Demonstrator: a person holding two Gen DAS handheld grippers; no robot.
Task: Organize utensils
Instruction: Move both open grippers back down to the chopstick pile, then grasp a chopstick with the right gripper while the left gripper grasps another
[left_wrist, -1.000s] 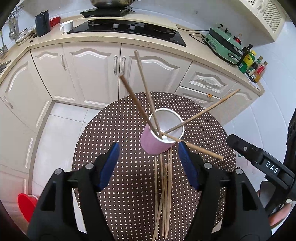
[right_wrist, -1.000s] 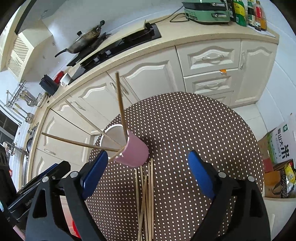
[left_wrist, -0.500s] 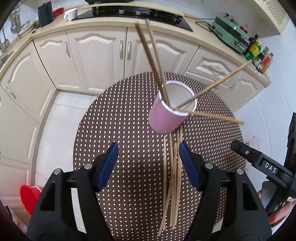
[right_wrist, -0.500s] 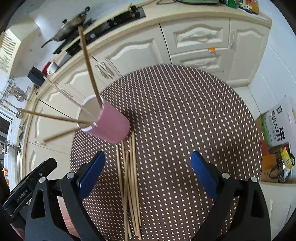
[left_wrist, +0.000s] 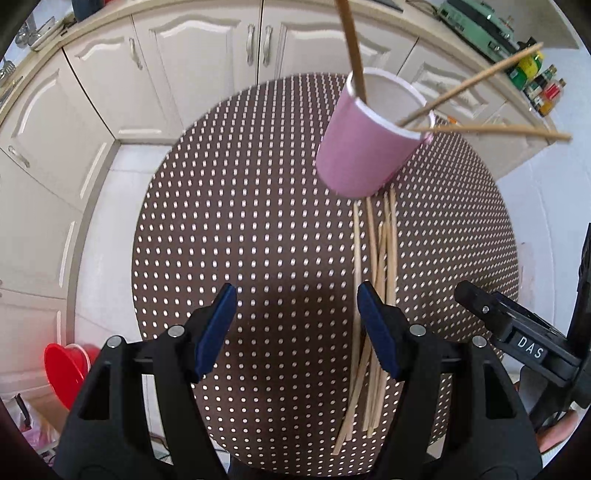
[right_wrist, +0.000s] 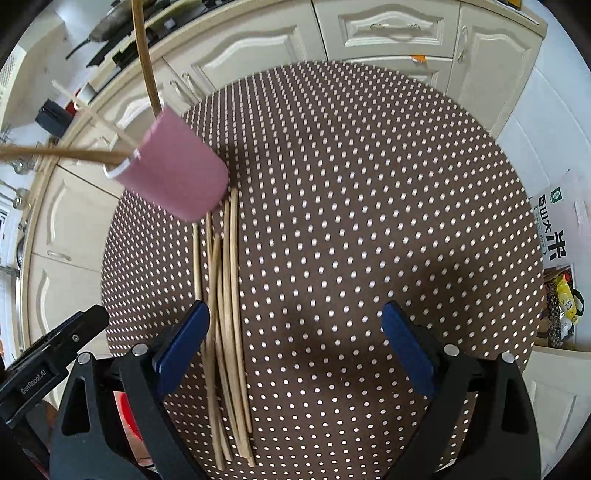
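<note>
Cup: your pink cylindrical paper cup (left_wrist: 369, 144) stands on the round brown white-dotted tabletop (left_wrist: 240, 221), several wooden chopsticks leaning out of its mouth.
Loose sticks: a bundle of thin wooden chopsticks (right_wrist: 225, 314) lies flat just beside the cup's base.
Left gripper (left_wrist: 295, 328): your fingers are spread, gripping nothing.
Right gripper (right_wrist: 291, 347): fingers spread wide, empty, bundle beside one fingertip.

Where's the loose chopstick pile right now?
The loose chopsticks lie flat on the dotted table, running from the pink cup's base toward the cameras; right of centre in the left wrist view, left of centre in the right wrist view.
</note>
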